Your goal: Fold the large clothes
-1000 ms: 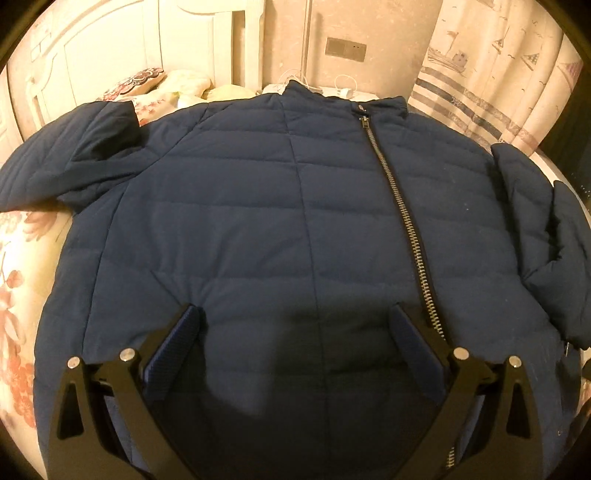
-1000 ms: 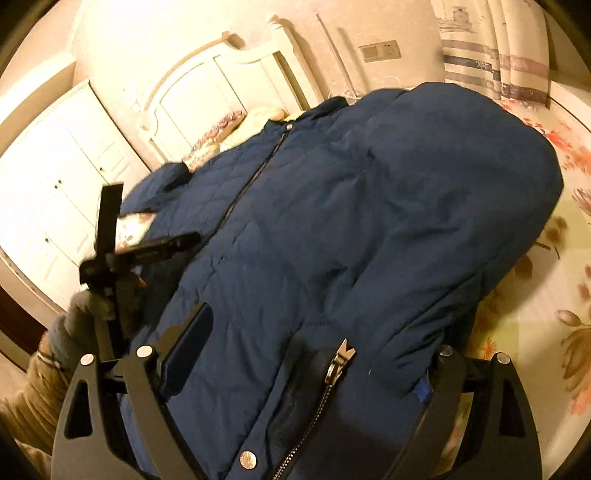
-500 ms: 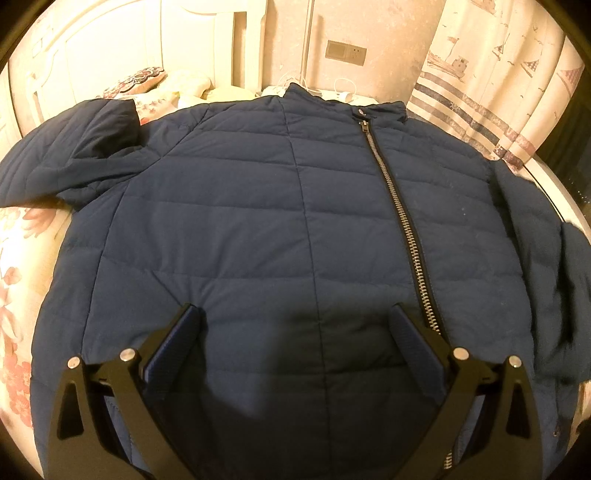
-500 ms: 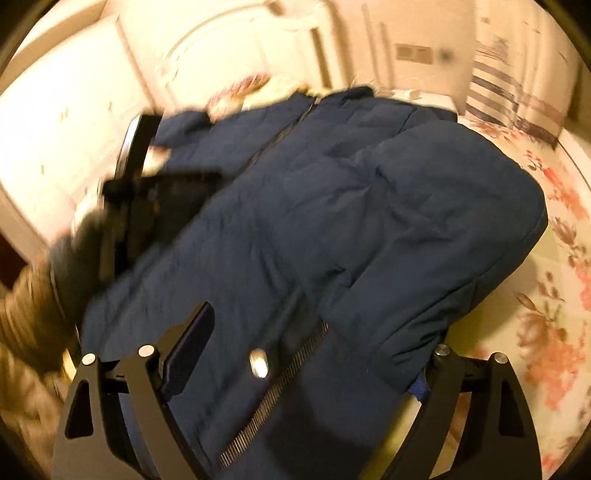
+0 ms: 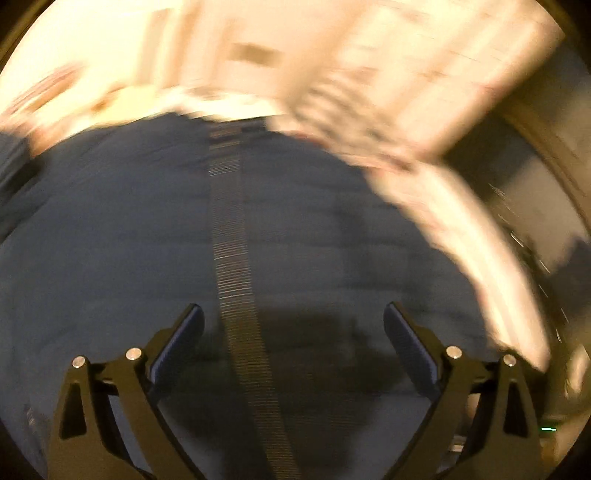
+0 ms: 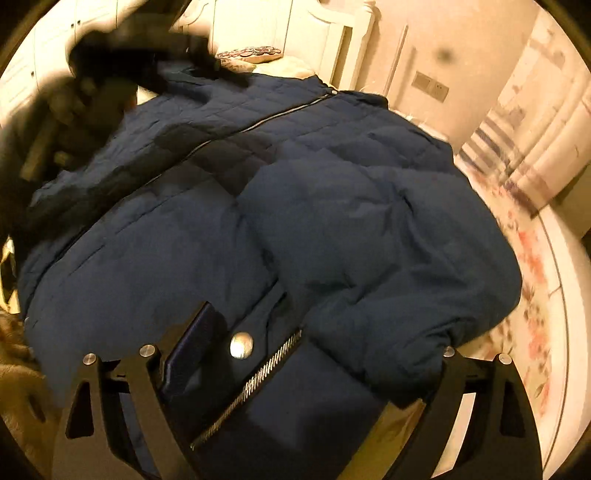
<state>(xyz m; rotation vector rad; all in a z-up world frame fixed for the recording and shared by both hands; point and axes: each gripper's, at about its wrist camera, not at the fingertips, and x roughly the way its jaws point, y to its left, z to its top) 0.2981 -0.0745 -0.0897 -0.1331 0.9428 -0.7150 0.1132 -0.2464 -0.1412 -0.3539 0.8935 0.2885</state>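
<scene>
A large navy quilted jacket lies front up on the bed, zipped, with its zipper running up the middle. Its right sleeve is folded across the body. My left gripper is open and empty above the jacket's lower front; that view is badly blurred. My right gripper is open over the hem, its jaws either side of the zipper end and a metal snap; the folded sleeve's cuff hides the right finger. The left gripper shows as a dark blur at the upper left of the right wrist view.
The floral bedspread shows to the right of the jacket. A white headboard and pillows are at the far end. Striped curtains hang at the right. A wall switch plate is behind.
The left gripper has swung quickly to the right, so the zipper now sits left of its centre. The right gripper view has turned right and shifted over the hem. The sleeve stays folded.
</scene>
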